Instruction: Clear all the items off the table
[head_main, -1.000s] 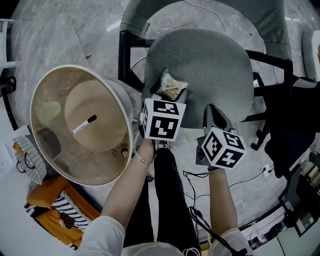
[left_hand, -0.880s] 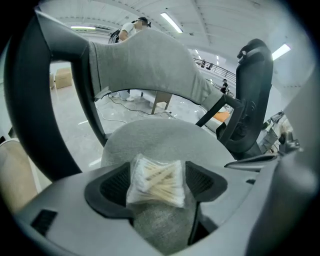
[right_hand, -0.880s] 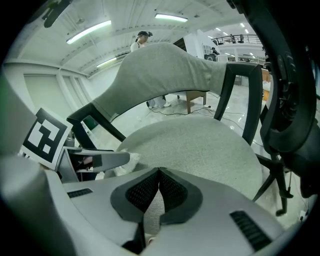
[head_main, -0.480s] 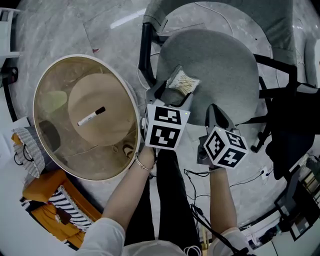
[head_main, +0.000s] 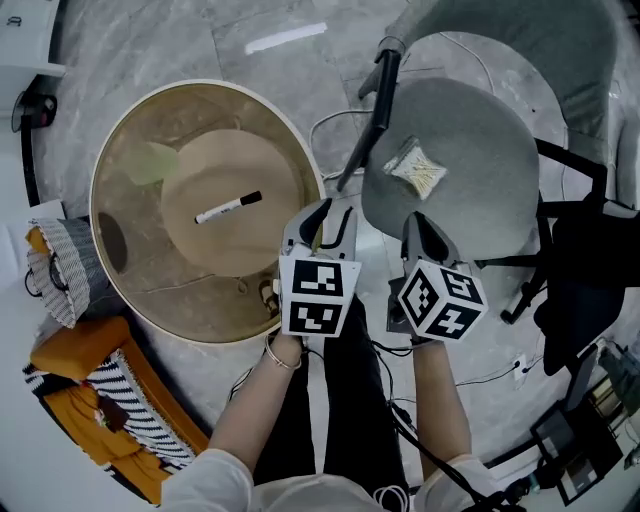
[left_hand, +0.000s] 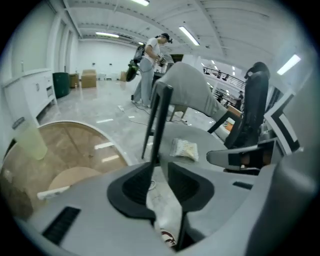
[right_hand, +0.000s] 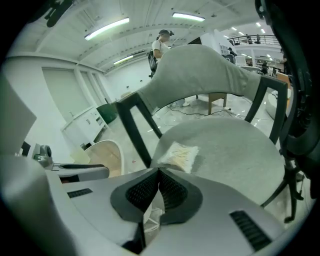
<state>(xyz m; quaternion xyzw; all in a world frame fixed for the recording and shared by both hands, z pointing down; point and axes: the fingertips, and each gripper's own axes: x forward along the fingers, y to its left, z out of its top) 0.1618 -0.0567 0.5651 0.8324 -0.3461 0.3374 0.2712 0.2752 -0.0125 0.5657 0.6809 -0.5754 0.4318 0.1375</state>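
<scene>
A clear packet of thin pale sticks lies free on the grey chair seat; it also shows as the packet and the packet in the two gripper views. A black-and-white marker lies on the round beige table, near a pale green cup. My left gripper hovers between table and chair; its jaws are closing with nothing between them. My right gripper is at the chair's near edge, shut and empty.
The chair's black armrest rises between the table and the seat. Cables trail over the marble floor. Orange and striped cloth lies at the lower left. Dark gear stands at the right. A person stands far off.
The left gripper has let go of the packet on the chair seat and drawn back toward me. The view has swung, so table and chair sit further right.
</scene>
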